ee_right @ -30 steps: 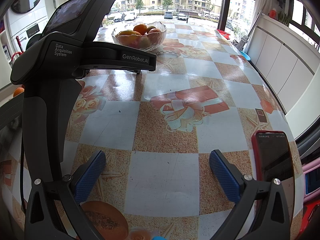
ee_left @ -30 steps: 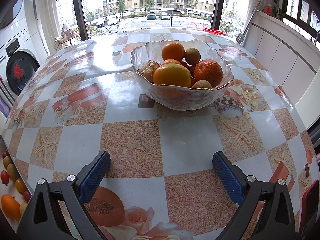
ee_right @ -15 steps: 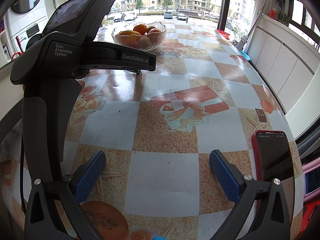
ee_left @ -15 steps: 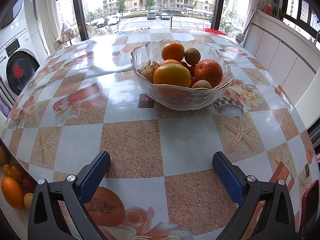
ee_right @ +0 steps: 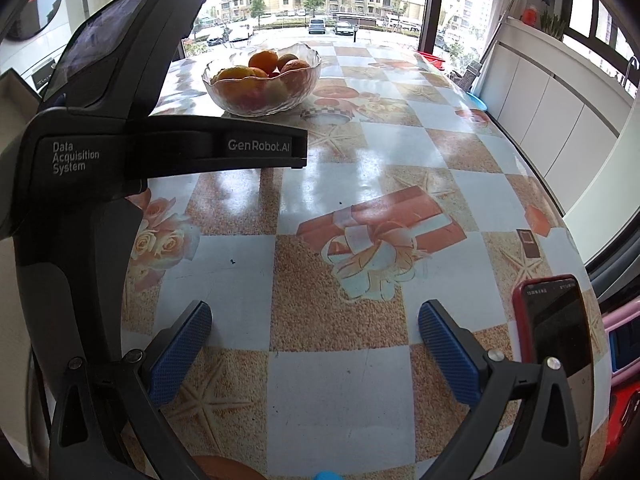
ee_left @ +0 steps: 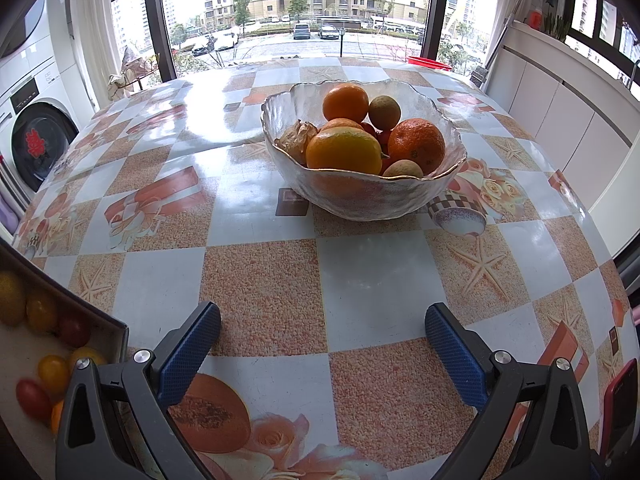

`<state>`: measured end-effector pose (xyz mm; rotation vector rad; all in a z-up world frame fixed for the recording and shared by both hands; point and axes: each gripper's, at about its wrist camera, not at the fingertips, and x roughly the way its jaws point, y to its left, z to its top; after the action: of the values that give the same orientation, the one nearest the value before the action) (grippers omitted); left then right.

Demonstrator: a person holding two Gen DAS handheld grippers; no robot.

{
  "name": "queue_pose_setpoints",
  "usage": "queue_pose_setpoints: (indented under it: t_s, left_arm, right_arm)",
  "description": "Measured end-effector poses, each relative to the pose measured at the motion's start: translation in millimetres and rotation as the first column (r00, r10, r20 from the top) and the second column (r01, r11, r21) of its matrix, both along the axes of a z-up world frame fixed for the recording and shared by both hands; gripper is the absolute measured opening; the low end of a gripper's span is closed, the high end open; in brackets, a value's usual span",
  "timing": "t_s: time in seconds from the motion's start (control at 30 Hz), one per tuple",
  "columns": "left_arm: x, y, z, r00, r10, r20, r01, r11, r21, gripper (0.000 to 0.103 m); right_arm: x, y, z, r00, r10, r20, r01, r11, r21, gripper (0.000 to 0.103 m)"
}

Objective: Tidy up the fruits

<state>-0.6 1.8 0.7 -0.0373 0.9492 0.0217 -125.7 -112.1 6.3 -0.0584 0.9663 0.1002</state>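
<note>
A clear glass bowl with a gold rim stands mid-table, heaped with oranges, a yellow-orange citrus and small brownish fruits. My left gripper hovers open over the tablecloth, well short of the bowl, with nothing between its blue pads. A white box holding several small red and yellow fruits sits at the lower left edge. From the right wrist view the bowl lies far ahead on the left, and my right gripper is open and empty. The left gripper's black body fills that view's left side.
A red-cased phone lies near the table's right edge, also visible as a phone in the left wrist view. White cabinets run along the right, a washing machine stands at the left, and windows are behind the table.
The white box of small fruits has slid further into the left wrist view from the lower left. Both grippers stay open and nearly still.
</note>
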Motion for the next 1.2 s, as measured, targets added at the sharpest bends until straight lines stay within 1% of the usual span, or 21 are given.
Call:
queue_pose_setpoints:
  t_s: [1.2]
  left_arm:
    - [0.2, -1.0, -0.4, 1.000, 0.000, 0.000, 0.000, 1.000, -0.001, 0.103]
  right_arm:
    - [-0.7, -0.3, -0.7, 1.000, 0.001, 0.008, -0.001, 1.000, -0.003, 0.103]
